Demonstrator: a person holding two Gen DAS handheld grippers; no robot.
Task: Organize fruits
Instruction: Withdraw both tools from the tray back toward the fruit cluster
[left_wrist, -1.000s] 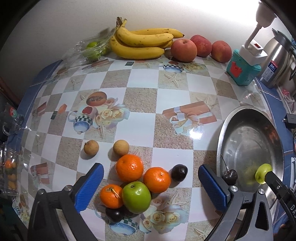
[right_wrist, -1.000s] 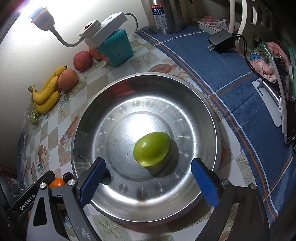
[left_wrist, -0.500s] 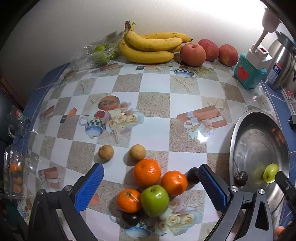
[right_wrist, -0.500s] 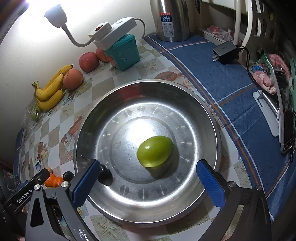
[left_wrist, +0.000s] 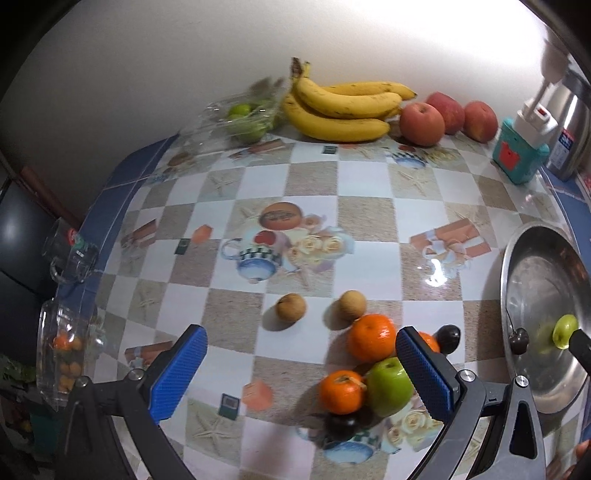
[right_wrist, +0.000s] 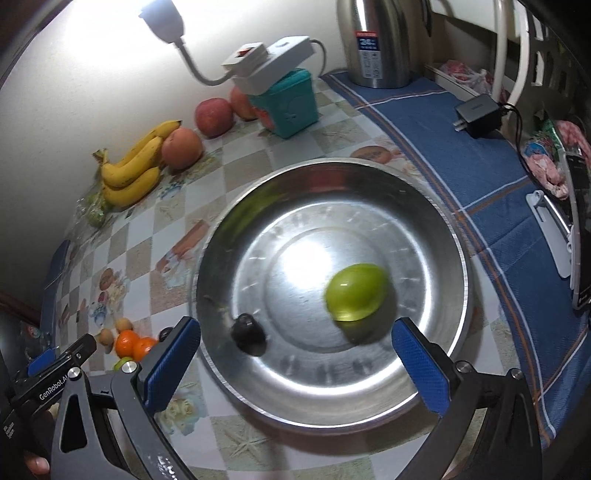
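Hovering wide open over the metal bowl (right_wrist: 458, 236), the right gripper (right_wrist: 295, 354) grips nothing. Left gripper (left_wrist: 301, 363) is wide open too, above the oranges (left_wrist: 371, 336) on the bench (left_wrist: 229, 314).

"GenRobot.AI" on the left tongs (right_wrist: 55, 382); "24" on the kettle (right_wrist: 376, 42).

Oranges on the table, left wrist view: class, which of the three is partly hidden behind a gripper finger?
The middle orange, partly covered by the left gripper's blue finger pad. The upper orange and the lower orange show whole.
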